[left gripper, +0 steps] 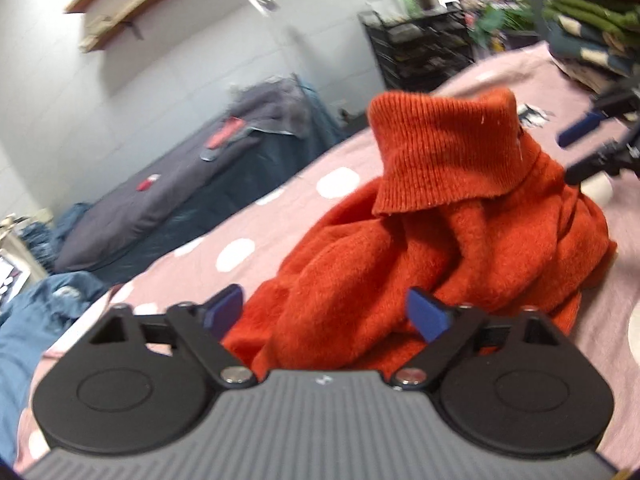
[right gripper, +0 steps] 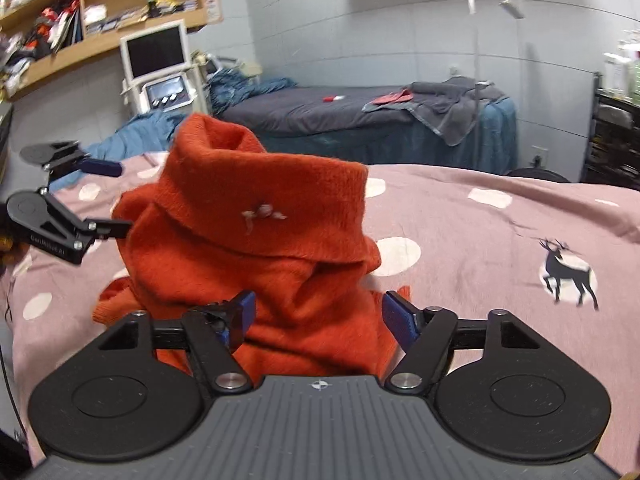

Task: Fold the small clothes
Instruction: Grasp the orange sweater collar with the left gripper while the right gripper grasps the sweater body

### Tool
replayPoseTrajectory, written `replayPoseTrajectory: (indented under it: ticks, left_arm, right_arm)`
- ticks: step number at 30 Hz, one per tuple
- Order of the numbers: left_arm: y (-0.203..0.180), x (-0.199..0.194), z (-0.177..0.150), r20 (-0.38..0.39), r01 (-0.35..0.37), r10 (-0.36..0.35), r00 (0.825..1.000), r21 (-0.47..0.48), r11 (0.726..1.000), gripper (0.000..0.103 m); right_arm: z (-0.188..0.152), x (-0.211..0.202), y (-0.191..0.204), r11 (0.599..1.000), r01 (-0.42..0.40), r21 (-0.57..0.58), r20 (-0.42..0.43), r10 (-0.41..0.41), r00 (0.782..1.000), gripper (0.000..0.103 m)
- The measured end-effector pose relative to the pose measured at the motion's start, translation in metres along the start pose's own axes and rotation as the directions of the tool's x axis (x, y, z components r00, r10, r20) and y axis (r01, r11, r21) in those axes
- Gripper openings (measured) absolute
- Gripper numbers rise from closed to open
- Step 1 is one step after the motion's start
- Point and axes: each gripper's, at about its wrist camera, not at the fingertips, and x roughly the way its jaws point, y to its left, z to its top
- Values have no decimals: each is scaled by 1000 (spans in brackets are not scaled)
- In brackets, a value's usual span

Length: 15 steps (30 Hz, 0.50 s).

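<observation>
An orange knitted turtleneck sweater (left gripper: 448,240) lies crumpled in a heap on the pink spotted cover (left gripper: 280,216), its ribbed collar standing up. It also shows in the right wrist view (right gripper: 260,240). My left gripper (left gripper: 326,316) is open, its blue pads on either side of the heap's near edge. My right gripper (right gripper: 318,316) is open too, its pads astride the near part of the sweater. Each gripper shows in the other's view, the right one (left gripper: 588,148) beside the collar and the left one (right gripper: 108,196) at the far side of the heap, both open.
A stack of folded clothes (left gripper: 592,12) stands at the far right of the pink cover. A grey bed (right gripper: 360,116) with a towel lies beyond. A black wire rack (left gripper: 416,44) and wooden shelves (right gripper: 100,12) line the walls. A deer print (right gripper: 568,276) marks the cover.
</observation>
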Motion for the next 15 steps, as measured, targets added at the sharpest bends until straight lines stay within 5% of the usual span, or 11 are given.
replayPoseTrajectory:
  ticks: [6,8,10,11,15]
  left_arm:
    - [12,35,5,-41,76,-72,997,109,991,66]
    - [14,45,8,-48,173,-169,984,73,982,48]
    - [17,56,10,-67,256,-254,965,26,966,13]
    - [16,55,11,-60,264,-263,963,15,964,7]
    - [30,29,2,105,242,-230,968,-115,964,5]
  right_arm:
    - [-5,4,-25,993,-108,50,-38,110,993,103]
    - [-5,7,-28,988,-141,62,-46,144,988,103]
    - [-5,10,-26,988,-144,57,-47,147,988,103]
    - [-5,10,-25,988,-145,59,-49,148,988,103]
    - [-9,7,-26,979,-188,84,-37,192,981,103]
